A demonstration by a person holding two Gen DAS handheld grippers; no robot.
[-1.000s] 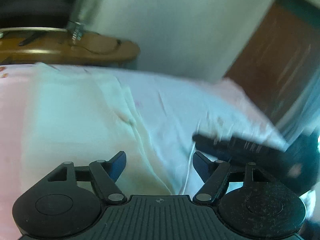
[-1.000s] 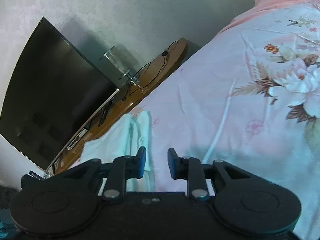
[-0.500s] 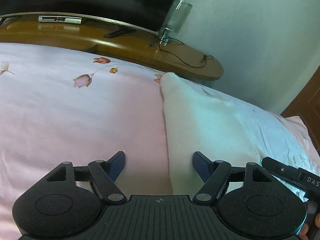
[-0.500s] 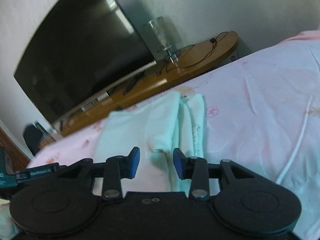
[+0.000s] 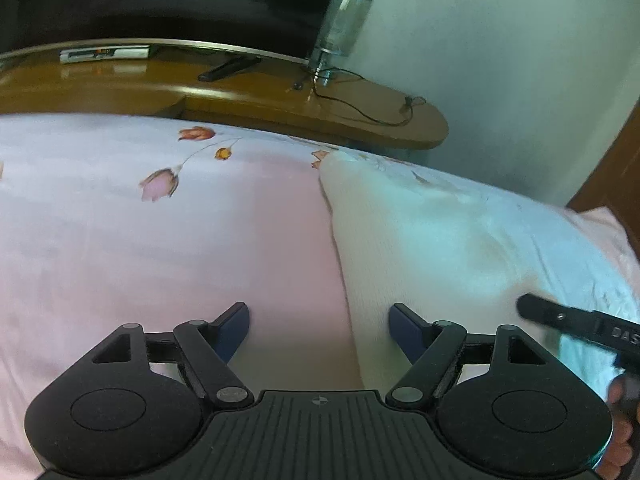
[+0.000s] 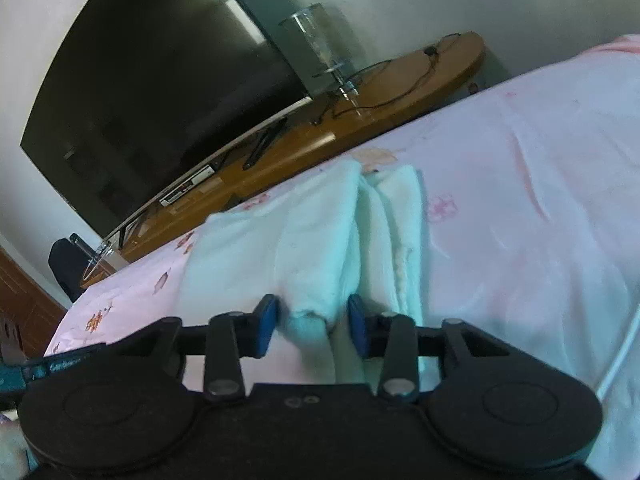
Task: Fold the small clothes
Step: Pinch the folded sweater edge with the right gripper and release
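A small pale white garment (image 5: pixel 420 240) lies on the pink floral bed sheet (image 5: pixel 160 248). My left gripper (image 5: pixel 319 328) hangs low over the sheet, its jaws wide and still opening. They straddle the garment's left edge, and neither pad touches the cloth. In the right wrist view the garment (image 6: pixel 280 240) shows lengthwise folds. My right gripper (image 6: pixel 311 328) is closing around a raised fold at the near end, with small gaps still visible beside both pads. The right gripper's finger (image 5: pixel 576 320) reaches over the cloth at the right of the left wrist view.
Beyond the bed's far edge stands a wooden TV bench (image 5: pixel 240 92) with a dark television (image 6: pixel 160 72), a glass vase (image 5: pixel 340 28), a remote (image 5: pixel 228 68) and a cable (image 5: pixel 360 112). A white cord (image 6: pixel 620 364) lies on the sheet at right. A brown door (image 5: pixel 616 176) stands at right.
Both grippers swung over to the garment's near end. The left came down at its left edge. The right moved onto a raised fold, its jaws widening and then narrowing.
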